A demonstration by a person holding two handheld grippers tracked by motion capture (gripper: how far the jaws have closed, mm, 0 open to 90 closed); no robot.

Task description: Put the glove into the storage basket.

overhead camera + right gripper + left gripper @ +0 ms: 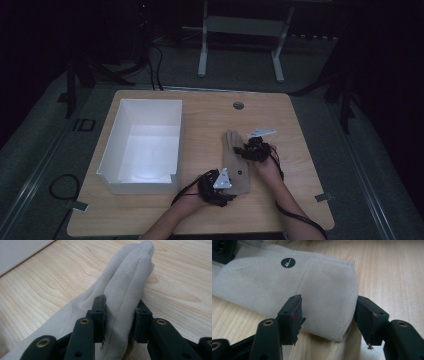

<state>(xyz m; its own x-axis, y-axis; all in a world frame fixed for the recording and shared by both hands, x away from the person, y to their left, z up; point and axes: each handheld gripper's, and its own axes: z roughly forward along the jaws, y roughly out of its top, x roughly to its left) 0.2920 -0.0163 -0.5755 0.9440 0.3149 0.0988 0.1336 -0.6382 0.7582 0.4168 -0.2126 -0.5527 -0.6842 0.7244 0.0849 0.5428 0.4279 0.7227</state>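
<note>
Beige suede glove (234, 162) lies flat on the wooden table (300, 150), at 3 o'clock of the empty white box (145, 145), the right gripper (120, 320) clenched on its fingers, the left gripper (327, 315) spread around its cuff, lift pending.

Both grippers black: left gripper (226, 196), right gripper (240, 151). Each carries a grey three-cornered plate on top and trails a black cable toward 6 o'clock. Jaws are blocky black pads on arms with brass-ringed screw holes. Left pad (295, 312) has a red dot. Forearms bare, no sleeves visible.
</note>
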